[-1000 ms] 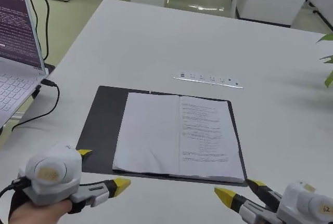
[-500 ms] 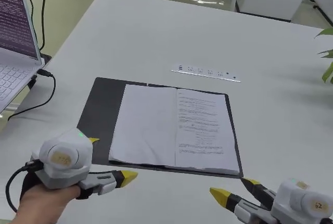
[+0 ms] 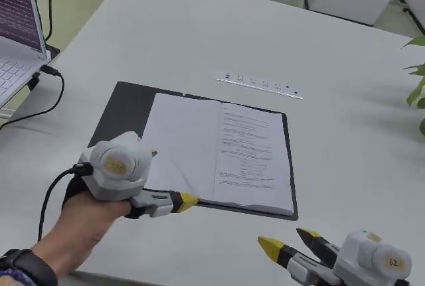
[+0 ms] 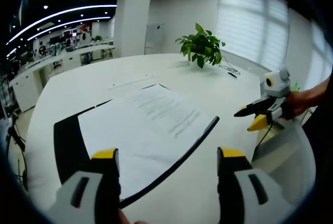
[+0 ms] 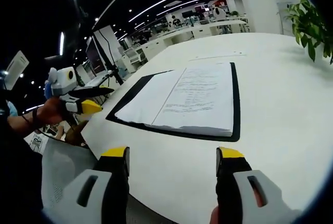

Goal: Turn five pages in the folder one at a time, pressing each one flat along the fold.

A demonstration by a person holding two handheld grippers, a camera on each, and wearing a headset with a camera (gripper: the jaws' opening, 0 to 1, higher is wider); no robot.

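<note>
- Here the folder (image 3: 125, 108) lies open and flat on the white table (image 3: 199, 27), at the centre of the head view, its black cover showing as a wide band on the left side
- A blank left page (image 3: 182, 137) and a printed right page (image 3: 252, 156) lie flat on either side of the fold
- The left gripper (image 3: 170, 178) sits at the lower left of the head view, held by a hand (image 3: 86, 216), over the near left corner of the blank page; its jaws are spread wide with nothing between them, and I cannot tell whether a tip touches the paper
- In the left gripper view that page corner lies just ahead of the parted yellow tips
- The right gripper (image 3: 289, 239) is in the lower right of the head view, off the folder and below its near right corner, jaws apart and holding nothing
- A laptop (image 3: 16, 27) stands at the upper left edge, with a black cable (image 3: 46, 110) trailing over the table
- A narrow socket strip (image 3: 259, 85) lies above the folder, and plant (image 3: 415, 67) leaves show at the right edge
</note>
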